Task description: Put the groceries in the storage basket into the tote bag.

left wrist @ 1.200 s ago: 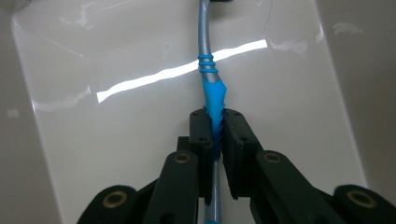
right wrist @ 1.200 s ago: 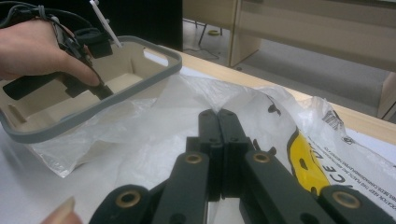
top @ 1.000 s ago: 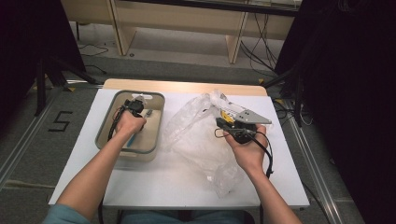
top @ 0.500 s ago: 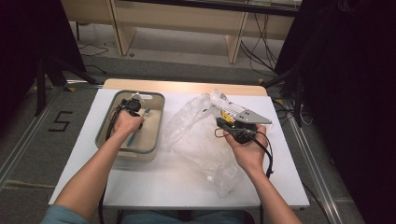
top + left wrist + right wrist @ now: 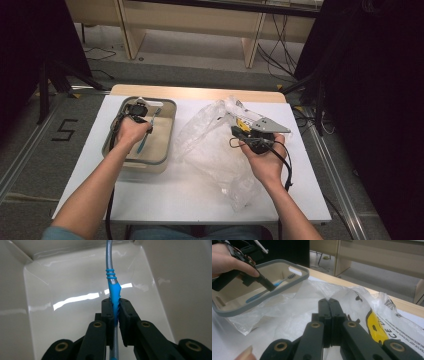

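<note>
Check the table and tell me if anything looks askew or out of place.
Nothing is spilled or damaged. The toothbrush lies slanted inside the beige bin, but only because the left gripper is clamped on its handle. The plastic bag sprawls crumpled under the shut right gripper.

Blue-and-grey toothbrush (image 5: 113,287), beige bin (image 5: 165,145)

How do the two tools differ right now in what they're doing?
The left tool is clamped on the blue toothbrush; the right tool is shut with nothing visible between its jaws. The left tool reaches down into the beige bin; the right tool hangs above the clear plastic bag, outside the bin. Both have black jaws and are hand-held.
</note>
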`<move>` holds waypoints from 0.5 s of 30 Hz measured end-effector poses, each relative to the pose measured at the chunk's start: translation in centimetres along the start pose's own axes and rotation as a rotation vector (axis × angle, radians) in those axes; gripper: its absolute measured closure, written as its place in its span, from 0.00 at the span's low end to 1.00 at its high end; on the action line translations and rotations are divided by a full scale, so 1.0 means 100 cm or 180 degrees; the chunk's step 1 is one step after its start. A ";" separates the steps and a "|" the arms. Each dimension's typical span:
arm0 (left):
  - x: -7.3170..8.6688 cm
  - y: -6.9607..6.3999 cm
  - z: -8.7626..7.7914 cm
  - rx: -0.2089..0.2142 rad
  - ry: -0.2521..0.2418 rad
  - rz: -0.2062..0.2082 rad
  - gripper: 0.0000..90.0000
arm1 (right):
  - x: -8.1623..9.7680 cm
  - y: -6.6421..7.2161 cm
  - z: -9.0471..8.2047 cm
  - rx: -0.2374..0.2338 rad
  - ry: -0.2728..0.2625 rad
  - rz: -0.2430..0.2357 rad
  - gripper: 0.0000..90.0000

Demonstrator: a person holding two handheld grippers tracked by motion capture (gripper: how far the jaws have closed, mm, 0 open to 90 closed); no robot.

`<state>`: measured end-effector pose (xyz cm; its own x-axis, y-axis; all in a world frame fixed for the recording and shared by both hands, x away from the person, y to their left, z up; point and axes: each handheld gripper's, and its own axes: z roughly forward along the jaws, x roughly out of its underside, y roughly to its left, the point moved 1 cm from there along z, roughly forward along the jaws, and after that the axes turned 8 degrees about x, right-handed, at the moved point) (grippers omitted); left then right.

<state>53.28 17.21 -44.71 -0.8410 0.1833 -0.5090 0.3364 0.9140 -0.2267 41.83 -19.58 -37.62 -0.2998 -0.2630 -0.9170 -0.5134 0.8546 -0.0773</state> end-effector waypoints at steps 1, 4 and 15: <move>0.000 -0.001 -0.001 0.0004 -0.0021 0.0010 0.92 | 0.000 0.000 0.000 0.0001 0.0002 0.0001 1.00; 0.000 -0.002 -0.002 0.0001 -0.0075 0.0027 0.92 | 0.000 0.000 0.000 -0.0001 0.0003 -0.0003 1.00; 0.001 -0.001 -0.009 -0.0008 -0.0238 0.0043 0.92 | 0.000 0.000 0.000 0.0000 0.0003 -0.0002 1.00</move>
<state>52.79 17.50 -43.96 -0.8025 0.1681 -0.5725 0.3464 0.9125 -0.2175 41.84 -19.58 -37.68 -0.3003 -0.2641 -0.9166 -0.5137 0.8544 -0.0779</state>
